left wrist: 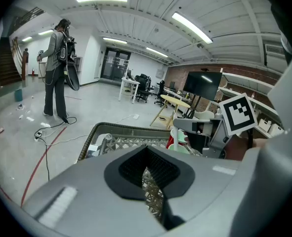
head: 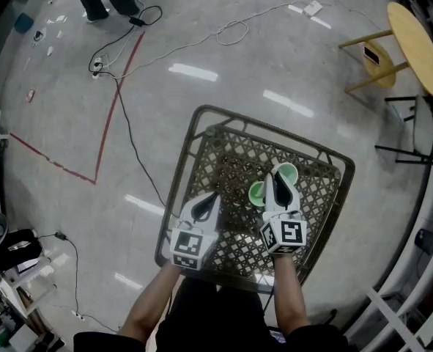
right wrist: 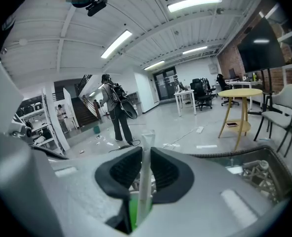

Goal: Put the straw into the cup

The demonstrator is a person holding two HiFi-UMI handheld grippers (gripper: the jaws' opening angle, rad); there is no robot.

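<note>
A white straw (right wrist: 145,179) stands upright between the pads of my right gripper (right wrist: 145,167), which is shut on it. Its lower end hangs over a green cup (right wrist: 132,212) seen just under the jaws. In the head view two green cups (head: 257,193) (head: 288,172) sit on the woven table (head: 194,134), and the right gripper (head: 278,180) is above them. My left gripper (head: 207,199) rests shut and empty over the table to the left of the cups. From the left gripper (left wrist: 146,154) I see the straw (left wrist: 175,138) dropping toward a cup (left wrist: 179,148).
The table has a raised metal rim (left wrist: 94,135). A round wooden side table (head: 414,42) and a chair (head: 421,130) stand at the right. Cables (head: 128,72) and red floor tape (head: 110,116) lie at the left. A person (left wrist: 57,68) stands farther off.
</note>
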